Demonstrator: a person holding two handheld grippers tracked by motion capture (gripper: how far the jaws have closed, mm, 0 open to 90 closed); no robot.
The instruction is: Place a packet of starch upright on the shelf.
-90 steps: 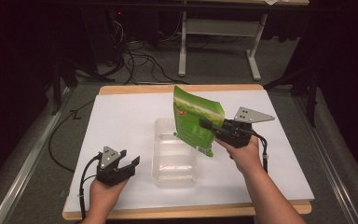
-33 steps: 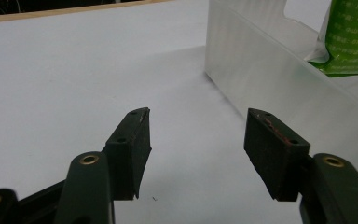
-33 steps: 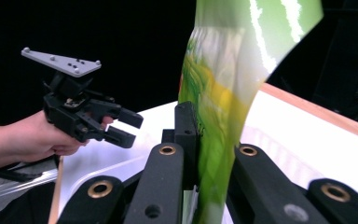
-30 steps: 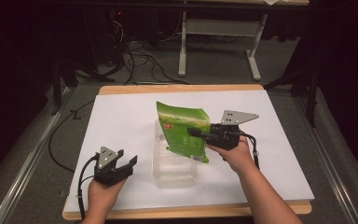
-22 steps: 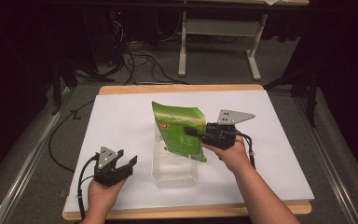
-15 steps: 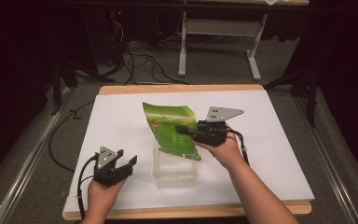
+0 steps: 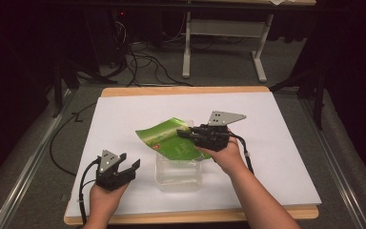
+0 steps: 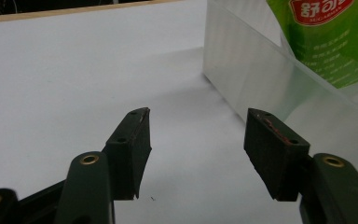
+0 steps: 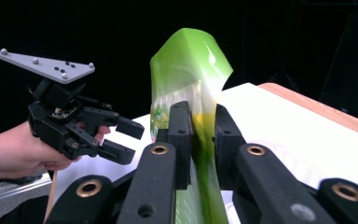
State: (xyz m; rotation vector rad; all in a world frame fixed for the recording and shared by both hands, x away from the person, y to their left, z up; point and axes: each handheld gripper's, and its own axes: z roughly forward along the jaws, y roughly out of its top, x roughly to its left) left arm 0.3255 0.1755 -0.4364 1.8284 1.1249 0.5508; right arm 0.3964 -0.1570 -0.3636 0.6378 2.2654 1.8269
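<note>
Green pouch (image 7: 169,140) clamped between the pads (image 9: 181,140) of the right gripper (image 7: 182,135), sticking out ahead of the jaws and sagging on a slant, low edge just above the open clear tub (image 7: 178,180) beneath the tool. Jaws just now easing apart, yet pressed on the foil from both sides in the right gripper view: a grip, though a loosening one. Left gripper (image 7: 129,162) resting on the white table (image 7: 119,109), jaws spread wide with nothing between them, tub wall just ahead of its tips and off to one side.

Judged as the moment of letting the pouch go into the tub. To do it well:

- Bring the low edge inside the rim before opening further.
- Tilt the wrist to lay the pouch along the tub's length rather than across a wall.
- Open slowly and evenly, to avoid a flick from the springy foil.
- Draw the tool straight back, away from the tub, without snagging a corner.
- Keep the idle tool ready beside the tub, for steadying it against a slide.
</note>
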